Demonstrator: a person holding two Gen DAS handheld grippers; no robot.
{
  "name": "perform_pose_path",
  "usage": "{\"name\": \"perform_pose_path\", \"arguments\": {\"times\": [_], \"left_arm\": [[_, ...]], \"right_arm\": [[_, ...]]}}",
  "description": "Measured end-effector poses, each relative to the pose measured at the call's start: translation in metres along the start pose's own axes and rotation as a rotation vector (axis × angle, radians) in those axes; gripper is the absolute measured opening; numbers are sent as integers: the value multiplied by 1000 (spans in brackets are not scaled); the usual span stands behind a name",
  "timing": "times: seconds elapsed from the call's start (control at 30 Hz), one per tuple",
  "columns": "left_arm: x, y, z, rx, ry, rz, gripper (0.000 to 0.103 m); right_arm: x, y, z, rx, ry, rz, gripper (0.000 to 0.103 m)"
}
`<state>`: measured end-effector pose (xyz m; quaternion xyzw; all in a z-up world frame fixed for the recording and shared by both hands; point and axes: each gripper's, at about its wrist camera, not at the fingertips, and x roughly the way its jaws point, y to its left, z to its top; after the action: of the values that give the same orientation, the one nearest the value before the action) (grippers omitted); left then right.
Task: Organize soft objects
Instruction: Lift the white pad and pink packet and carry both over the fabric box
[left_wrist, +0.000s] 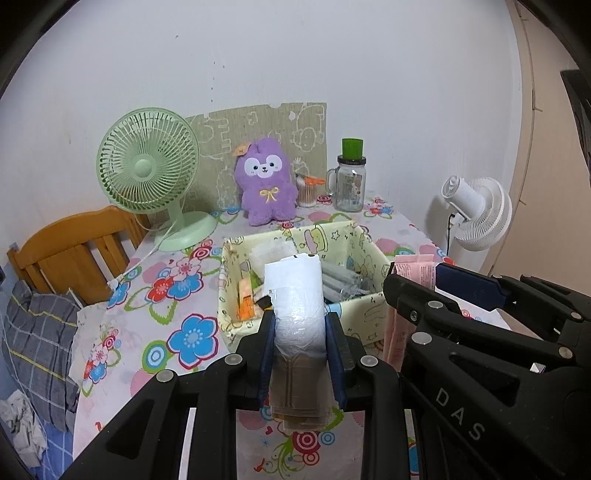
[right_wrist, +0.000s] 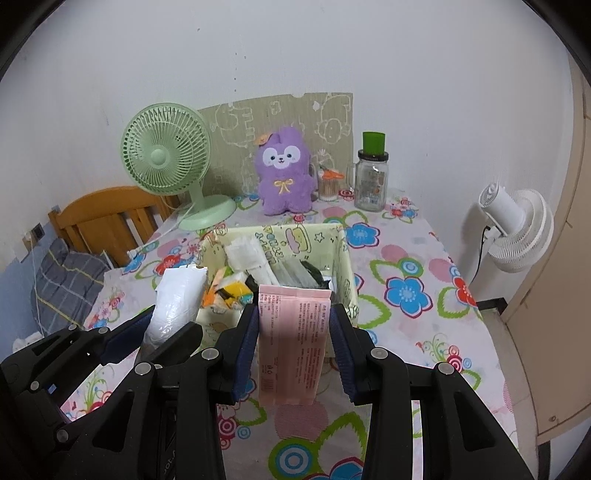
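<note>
Sitting clamped between left jaws: white roll (left_wrist: 295, 295).

— What sort of place is this?
— A home bedroom: a wooden bed headboard (left_wrist: 77, 251) with a plaid pillow (left_wrist: 40, 354), a flowered tablecloth (right_wrist: 413, 295), a purple plush toy (left_wrist: 266, 181), a green desk fan (left_wrist: 147, 166).

The box (right_wrist: 347, 266) sits mid-table (right_wrist: 424, 332), with the plush (right_wrist: 282, 173) behind it beside the fan (right_wrist: 166, 151).
</note>
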<state>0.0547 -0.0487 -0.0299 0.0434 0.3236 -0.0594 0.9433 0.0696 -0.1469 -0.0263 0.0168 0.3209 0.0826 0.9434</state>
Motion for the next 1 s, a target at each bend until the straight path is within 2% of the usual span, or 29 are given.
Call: {"name": "perform_pose_path", "arguments": {"times": [0.63, 1.0], "left_arm": [[0, 2, 31, 3, -54, -9, 26], [14, 6, 45, -5, -52, -13, 26]], "right_arm": [[-5, -2, 34, -18, -51, -21, 43], [7, -3, 47, -24, -52, -25, 43]]}}
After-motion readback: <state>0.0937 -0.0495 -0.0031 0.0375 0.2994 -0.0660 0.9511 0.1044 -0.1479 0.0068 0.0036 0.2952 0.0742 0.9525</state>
